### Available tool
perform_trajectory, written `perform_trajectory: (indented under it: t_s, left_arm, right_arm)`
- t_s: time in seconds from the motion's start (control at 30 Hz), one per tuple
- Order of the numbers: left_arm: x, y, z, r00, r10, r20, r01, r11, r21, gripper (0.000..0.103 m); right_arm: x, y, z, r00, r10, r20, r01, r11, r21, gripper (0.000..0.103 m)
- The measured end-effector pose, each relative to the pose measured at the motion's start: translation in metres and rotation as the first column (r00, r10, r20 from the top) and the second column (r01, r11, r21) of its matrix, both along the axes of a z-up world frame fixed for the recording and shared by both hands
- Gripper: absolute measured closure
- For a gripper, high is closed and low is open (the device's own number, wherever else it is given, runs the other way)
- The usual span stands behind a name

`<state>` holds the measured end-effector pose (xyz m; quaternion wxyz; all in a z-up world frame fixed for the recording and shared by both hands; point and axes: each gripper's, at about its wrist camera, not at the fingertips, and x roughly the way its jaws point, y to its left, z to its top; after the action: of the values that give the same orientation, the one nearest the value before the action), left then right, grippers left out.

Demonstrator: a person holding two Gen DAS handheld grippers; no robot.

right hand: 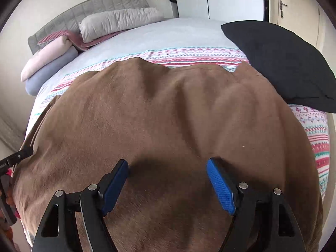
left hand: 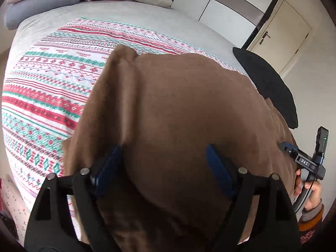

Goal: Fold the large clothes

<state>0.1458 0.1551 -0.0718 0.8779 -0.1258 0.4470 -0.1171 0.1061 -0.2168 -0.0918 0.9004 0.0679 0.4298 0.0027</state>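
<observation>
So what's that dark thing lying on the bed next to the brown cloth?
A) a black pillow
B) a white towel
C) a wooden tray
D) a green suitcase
A: a black pillow lies on the patterned bedspread at the right edge of the brown cloth, seen in both gripper views.

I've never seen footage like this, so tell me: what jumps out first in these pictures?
A big brown fleecy garment spread over the bed fills both views, lying on a white bedspread with red and teal knit-style stripes. Two pairs of black tongs with blue pads, left and right, stand open just above it, gripping nothing. A black square cushion sits at the brown cloth's far right corner.
</observation>
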Motion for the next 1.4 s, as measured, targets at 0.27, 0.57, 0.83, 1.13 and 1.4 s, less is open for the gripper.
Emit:
perform_trajectory:
  t_s: [0.27, 0.57, 0.83, 1.13, 1.4]
  left_arm:
    - [-0.109, 0.052, 0.016, 0.992, 0.108, -0.060, -0.118, 0.973, -0.197, 0.019]
    - [-0.132, 0.056, -0.059, 0.949, 0.158, -0.273, -0.284, 0.802, -0.526, 0.019]
    - [-0.108, 0.060, -0.063, 0.923, 0.322, -0.210, -0.382, 0.710, -0.592, 0.077]
    - [-0.084, 0.082, -0.039, 0.921, 0.384, -0.062, -0.386, 0.882, -0.270, 0.080]
    - [-0.107, 0.067, -0.025, 0.954, 0.297, 0.045, -0.288, 0.947, -0.144, 0.068]
  right_arm:
    - [-0.107, -0.033, 0.037, 0.994, -0.088, 0.060, 0.080, 0.990, 0.116, 0.018]
    - [-0.175, -0.051, 0.008, 0.987, -0.162, 0.007, 0.151, 0.934, 0.324, 0.015]
    - [-0.161, -0.049, -0.014, 0.987, -0.157, -0.034, 0.158, 0.904, 0.398, 0.015]
    - [-0.160, -0.071, -0.025, 0.972, -0.231, -0.042, 0.228, 0.882, 0.413, 0.015]
    - [-0.179, -0.093, -0.009, 0.966, -0.255, 0.029, 0.223, 0.891, 0.395, 0.015]
